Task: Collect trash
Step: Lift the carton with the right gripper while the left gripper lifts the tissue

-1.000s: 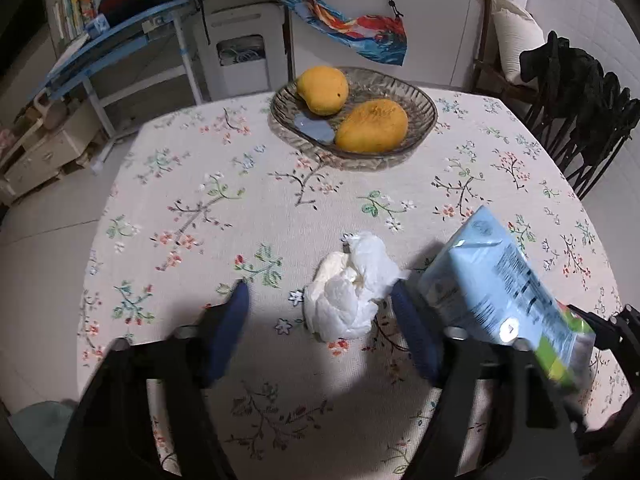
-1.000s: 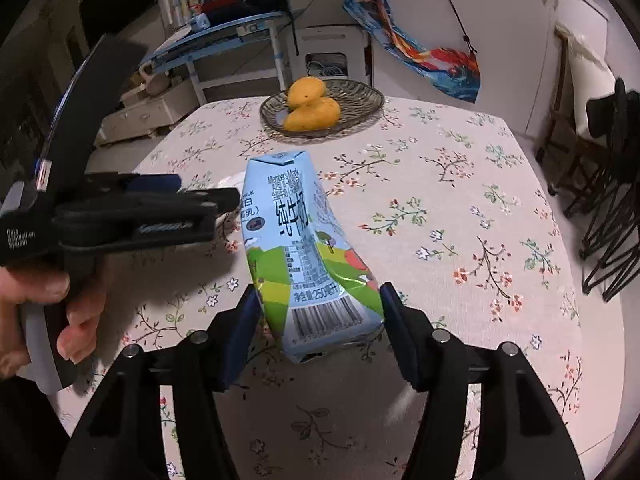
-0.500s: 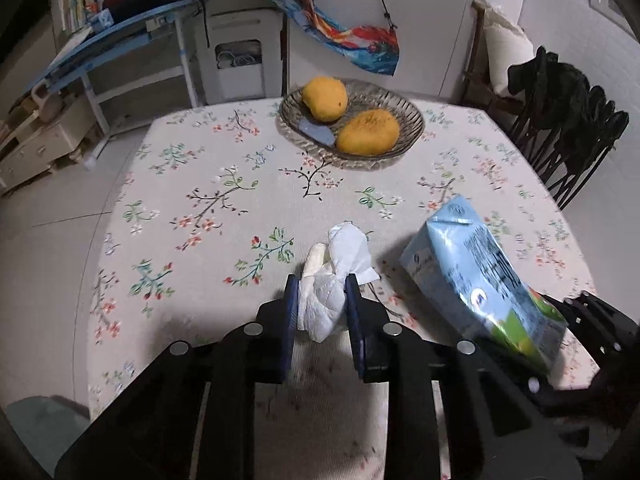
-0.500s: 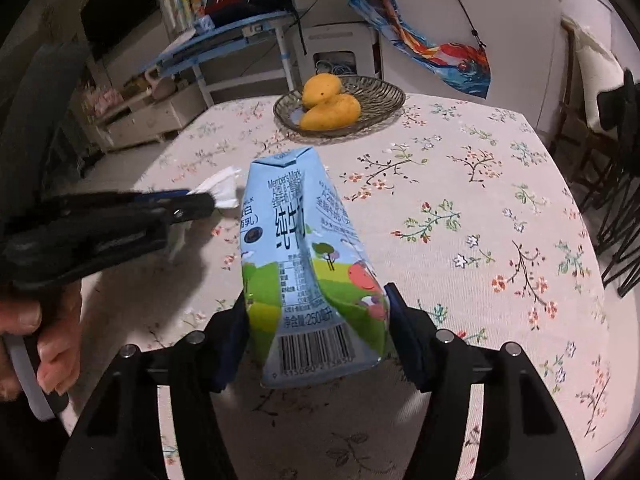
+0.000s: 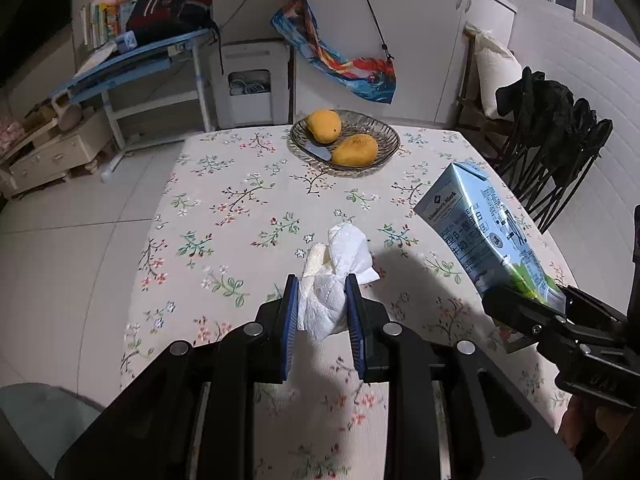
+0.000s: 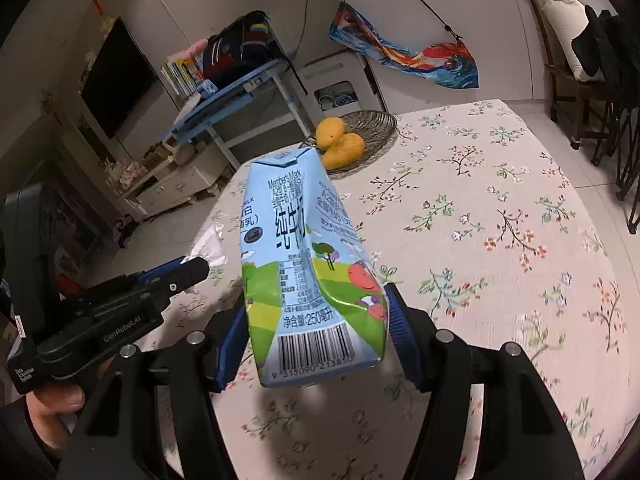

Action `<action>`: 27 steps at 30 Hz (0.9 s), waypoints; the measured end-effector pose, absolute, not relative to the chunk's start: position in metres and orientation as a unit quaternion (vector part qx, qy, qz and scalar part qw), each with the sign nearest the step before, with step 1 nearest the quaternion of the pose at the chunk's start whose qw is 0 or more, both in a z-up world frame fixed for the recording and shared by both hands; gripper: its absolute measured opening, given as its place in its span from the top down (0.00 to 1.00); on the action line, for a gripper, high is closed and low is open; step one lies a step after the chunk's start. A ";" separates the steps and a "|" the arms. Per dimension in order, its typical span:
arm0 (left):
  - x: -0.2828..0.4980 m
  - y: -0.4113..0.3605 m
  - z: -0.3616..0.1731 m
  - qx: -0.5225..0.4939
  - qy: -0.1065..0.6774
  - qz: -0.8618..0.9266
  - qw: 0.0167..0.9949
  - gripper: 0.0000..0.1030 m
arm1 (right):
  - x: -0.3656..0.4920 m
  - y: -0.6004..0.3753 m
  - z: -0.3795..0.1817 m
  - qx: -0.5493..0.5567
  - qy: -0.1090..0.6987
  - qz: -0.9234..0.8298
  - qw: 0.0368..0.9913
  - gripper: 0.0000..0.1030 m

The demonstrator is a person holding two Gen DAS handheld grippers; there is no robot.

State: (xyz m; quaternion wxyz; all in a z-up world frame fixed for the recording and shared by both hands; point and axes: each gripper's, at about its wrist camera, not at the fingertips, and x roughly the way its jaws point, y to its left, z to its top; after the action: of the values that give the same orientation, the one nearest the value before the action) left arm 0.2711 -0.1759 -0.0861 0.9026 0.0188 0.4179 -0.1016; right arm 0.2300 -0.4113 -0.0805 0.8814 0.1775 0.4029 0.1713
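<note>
My left gripper (image 5: pixel 322 304) is shut on a crumpled white tissue (image 5: pixel 334 276) and holds it above the floral tablecloth (image 5: pixel 240 200). The tissue (image 6: pixel 210 246) also shows in the right wrist view, sticking out of the left gripper (image 6: pixel 192 270). My right gripper (image 6: pixel 316 328) is shut on a dented blue and green milk carton (image 6: pixel 304 264), held tilted above the table. The carton (image 5: pixel 484 232) shows at the right of the left wrist view, with the right gripper (image 5: pixel 532 312) under it.
A glass bowl (image 5: pixel 384 136) with two mangoes (image 5: pixel 354 150) sits at the table's far side. Black chairs with dark clothing (image 5: pixel 556 128) stand at the right. A blue desk (image 5: pixel 140 64) and a white cabinet (image 5: pixel 250 88) stand beyond the table.
My left gripper closed on the tissue and lifted it off the table. My right gripper raised the carton higher.
</note>
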 end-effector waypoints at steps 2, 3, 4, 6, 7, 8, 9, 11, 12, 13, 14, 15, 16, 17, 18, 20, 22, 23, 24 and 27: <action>0.265 -0.175 -0.084 0.016 0.418 -0.103 0.903 0.78 | 0.225 -0.412 -0.078 0.183 0.399 0.172 0.882 0.40; 0.262 -0.175 -0.084 0.015 0.417 -0.103 0.903 0.78 | 0.223 -0.412 -0.078 0.186 0.398 0.173 0.882 0.40; 0.259 -0.175 -0.083 0.015 0.417 -0.103 0.903 0.78 | 0.222 -0.412 -0.077 0.187 0.397 0.173 0.882 0.40; 0.253 -0.175 -0.082 0.017 0.414 -0.103 0.904 0.78 | 0.217 -0.412 -0.077 0.189 0.396 0.174 0.881 0.40; 0.251 -0.174 -0.081 0.018 0.413 -0.103 0.905 0.78 | 0.215 -0.411 -0.077 0.190 0.396 0.175 0.881 0.40; 0.248 -0.174 -0.080 0.019 0.412 -0.103 0.905 0.78 | 0.213 -0.411 -0.077 0.190 0.396 0.176 0.881 0.40; 0.245 -0.174 -0.079 0.018 0.412 -0.104 0.905 0.78 | 0.212 -0.411 -0.077 0.191 0.396 0.176 0.881 0.40; 0.240 -0.172 -0.078 0.015 0.411 -0.104 0.906 0.78 | 0.207 -0.410 -0.076 0.193 0.396 0.178 0.880 0.40; 0.236 -0.172 -0.078 0.014 0.410 -0.105 0.906 0.78 | 0.204 -0.409 -0.075 0.193 0.395 0.180 0.880 0.40; 0.233 -0.172 -0.077 0.014 0.409 -0.105 0.906 0.78 | 0.203 -0.409 -0.075 0.194 0.394 0.181 0.880 0.40; 0.229 -0.171 -0.076 0.014 0.409 -0.105 0.907 0.78 | 0.200 -0.408 -0.074 0.195 0.393 0.182 0.880 0.40; 0.224 -0.170 -0.076 0.014 0.408 -0.104 0.907 0.78 | 0.198 -0.408 -0.074 0.196 0.393 0.183 0.880 0.40; 0.219 -0.169 -0.076 0.014 0.407 -0.105 0.907 0.78 | 0.194 -0.408 -0.074 0.197 0.392 0.184 0.880 0.40; 0.216 -0.169 -0.076 0.015 0.406 -0.105 0.908 0.78 | 0.191 -0.408 -0.073 0.197 0.391 0.184 0.880 0.40; 0.212 -0.168 -0.076 0.016 0.405 -0.105 0.908 0.78 | 0.188 -0.408 -0.073 0.198 0.390 0.185 0.880 0.40; 0.202 -0.167 -0.075 0.016 0.403 -0.105 0.909 0.78 | 0.183 -0.407 -0.071 0.200 0.389 0.186 0.880 0.40; 0.192 -0.166 -0.075 0.015 0.401 -0.106 0.910 0.78 | 0.176 -0.409 -0.072 0.202 0.387 0.187 0.880 0.40; 0.187 -0.166 -0.075 0.016 0.400 -0.107 0.910 0.78 | 0.172 -0.409 -0.072 0.203 0.386 0.187 0.880 0.40; 0.183 -0.166 -0.074 0.016 0.400 -0.107 0.910 0.78 | 0.170 -0.409 -0.071 0.204 0.385 0.188 0.880 0.40; 0.165 -0.162 -0.076 0.010 0.401 -0.111 0.909 0.78 | 0.157 -0.411 -0.075 0.209 0.386 0.186 0.879 0.40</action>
State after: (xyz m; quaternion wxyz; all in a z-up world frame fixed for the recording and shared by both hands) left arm 0.1654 -0.1621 -0.0758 0.9094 0.0104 0.4006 -0.1109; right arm 0.1571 -0.4109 -0.0746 0.8787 0.2095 0.3865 0.1862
